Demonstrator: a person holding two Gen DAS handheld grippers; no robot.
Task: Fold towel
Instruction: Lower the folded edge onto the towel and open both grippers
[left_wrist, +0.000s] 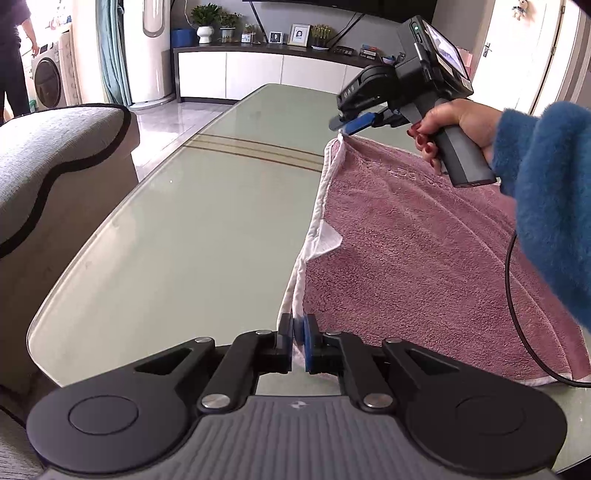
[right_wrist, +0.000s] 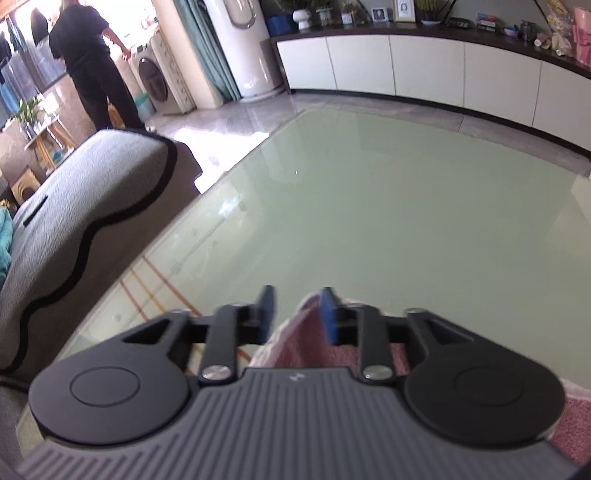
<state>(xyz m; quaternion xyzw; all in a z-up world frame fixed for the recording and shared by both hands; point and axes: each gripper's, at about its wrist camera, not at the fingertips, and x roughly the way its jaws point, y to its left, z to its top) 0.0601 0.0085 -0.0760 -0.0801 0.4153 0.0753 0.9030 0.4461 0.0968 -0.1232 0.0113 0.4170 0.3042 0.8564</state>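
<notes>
A pink towel (left_wrist: 406, 240) with a white hem lies on the right part of the pale green glass table (left_wrist: 184, 221). Its left edge is lifted. My left gripper (left_wrist: 299, 330) is shut on the white hem at the towel's near corner. A hand in a blue fuzzy sleeve (left_wrist: 546, 184) holds my right gripper (left_wrist: 351, 127) at the far corner, which rises to its tips. In the right wrist view my right gripper (right_wrist: 297, 314) stands open. The towel (right_wrist: 295, 343) corner sits between the blue pads, leaning on the right one.
A grey sofa (left_wrist: 55, 166) with black trim runs along the table's left side. A black cable (left_wrist: 513, 295) hangs over the towel at the right. Beyond the table stands a white cabinet (right_wrist: 406, 74), and a person (right_wrist: 92, 62) stands by a washing machine far left.
</notes>
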